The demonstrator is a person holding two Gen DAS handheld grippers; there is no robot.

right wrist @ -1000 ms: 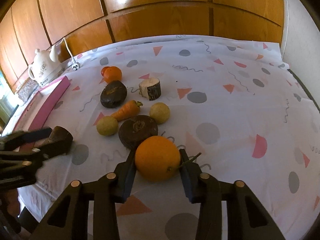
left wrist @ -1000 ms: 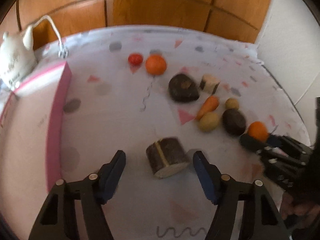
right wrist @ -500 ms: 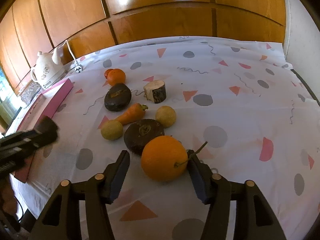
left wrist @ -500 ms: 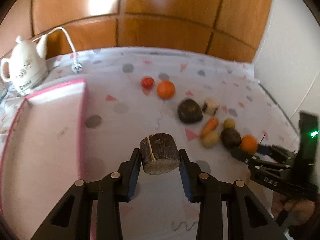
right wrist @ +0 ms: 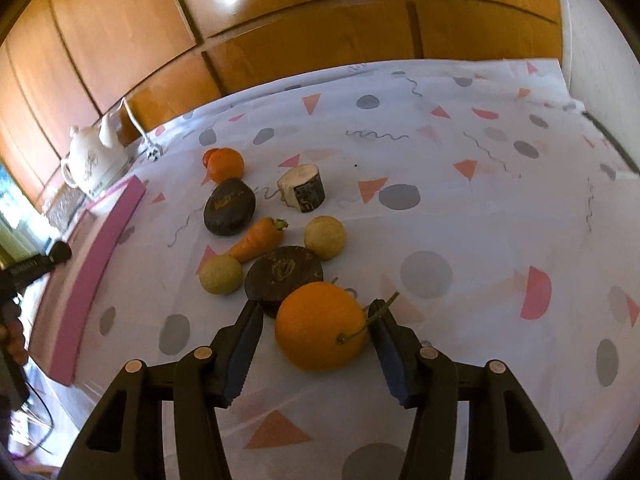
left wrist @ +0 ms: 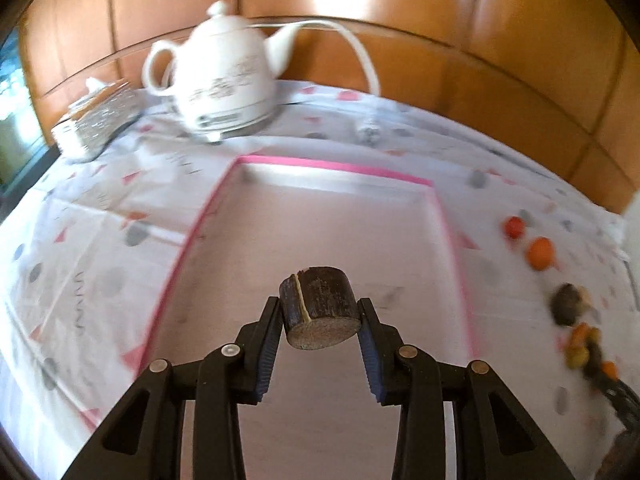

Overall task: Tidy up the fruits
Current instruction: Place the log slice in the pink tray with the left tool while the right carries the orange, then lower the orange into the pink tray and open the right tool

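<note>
Dark bark-covered log slice (left wrist: pixel 318 307), lower centre, clamped in the left gripper (left wrist: pixel 319 322) above the pink-rimmed tray (left wrist: pixel 336 166). Large stemmed orange (right wrist: pixel 322 326) between the right gripper (right wrist: pixel 316 342)'s parted jaws, on patterned white tablecloth (right wrist: pixel 460 208). Wood-panelled wall (right wrist: pixel 320 28) behind. Only the left view shows the white teapot (left wrist: pixel 224 84) close.

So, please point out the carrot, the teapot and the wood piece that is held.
carrot (right wrist: pixel 256 240): right wrist view, middle of its body.
teapot (left wrist: pixel 224 84): left wrist view, its belly.
wood piece (left wrist: pixel 320 298): left wrist view, bark side.
</note>
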